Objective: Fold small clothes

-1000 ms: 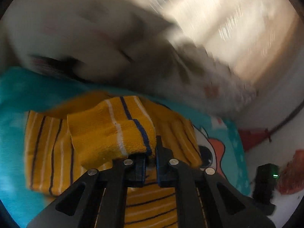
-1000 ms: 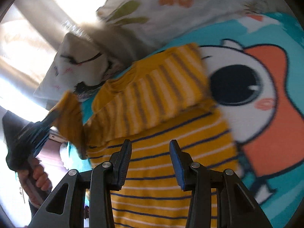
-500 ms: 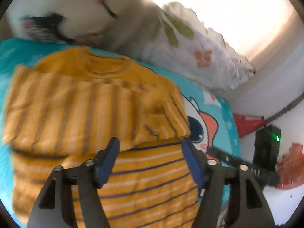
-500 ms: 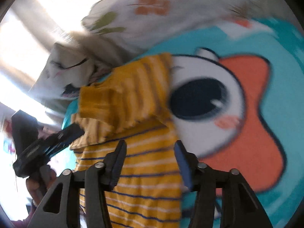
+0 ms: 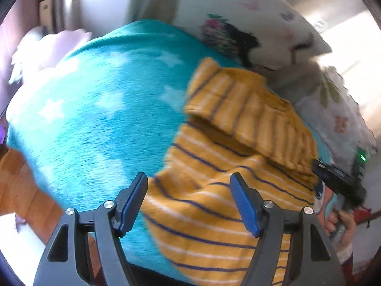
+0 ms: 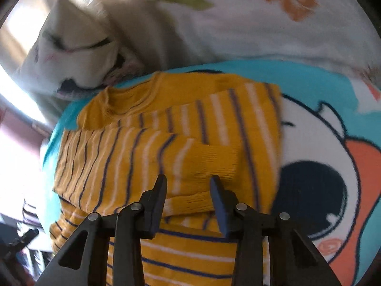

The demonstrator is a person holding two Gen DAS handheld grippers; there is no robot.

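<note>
Sleeves are lying folded across the striped sweater, right gripper closing over its cuff, left gripper hanging apart, body fold remaining.

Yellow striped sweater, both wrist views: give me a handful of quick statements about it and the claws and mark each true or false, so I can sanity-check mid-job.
1. The yellow striped sweater lies on a turquoise cartoon blanket. True.
2. Both sleeves lie spread flat out to the sides. False: a sleeve is folded across the chest.
3. The left claw is clamped on the sweater. False: it is open, gripping nothing.
4. The right claw is over the folded sleeve's ribbed cuff. True.
5. The sweater is plain, without stripes. False: it has navy and white stripes.
</note>
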